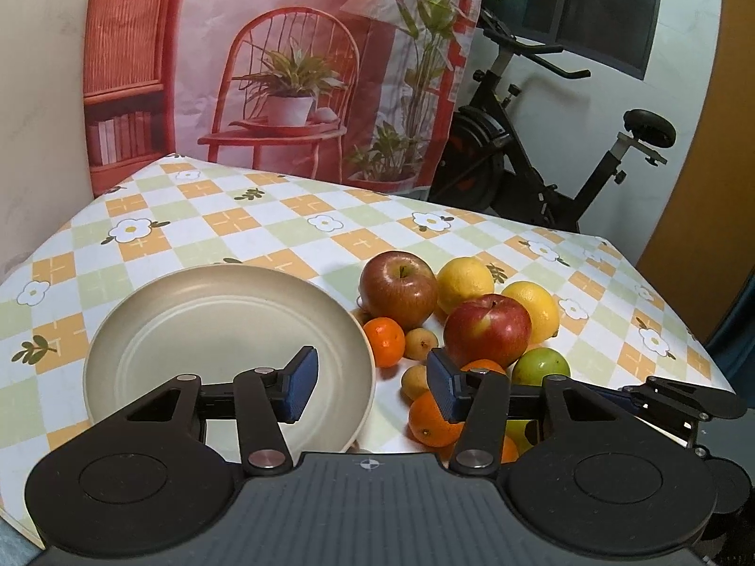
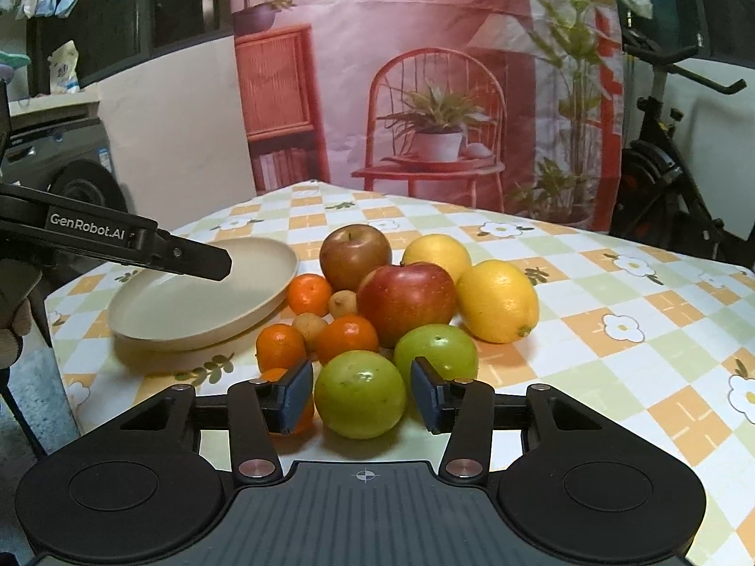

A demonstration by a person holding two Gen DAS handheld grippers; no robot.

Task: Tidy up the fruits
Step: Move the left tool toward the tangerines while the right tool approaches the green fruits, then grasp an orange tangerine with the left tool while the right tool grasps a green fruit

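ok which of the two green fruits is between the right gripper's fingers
The nearer green fruit, framed by the right gripper; the other green fruit sits behind it, beyond the right finger.

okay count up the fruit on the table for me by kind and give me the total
Red apples: 2
Yellow lemons: 2
Round green fruits: 2
Small orange mandarins: 4
Small tan-brown round fruits: 2
Total: 12, all beside the empty beige plate.

The plate is left unobstructed from above beside the packed fruit pile. Bare table is offered toward the right edge, past the lemons.
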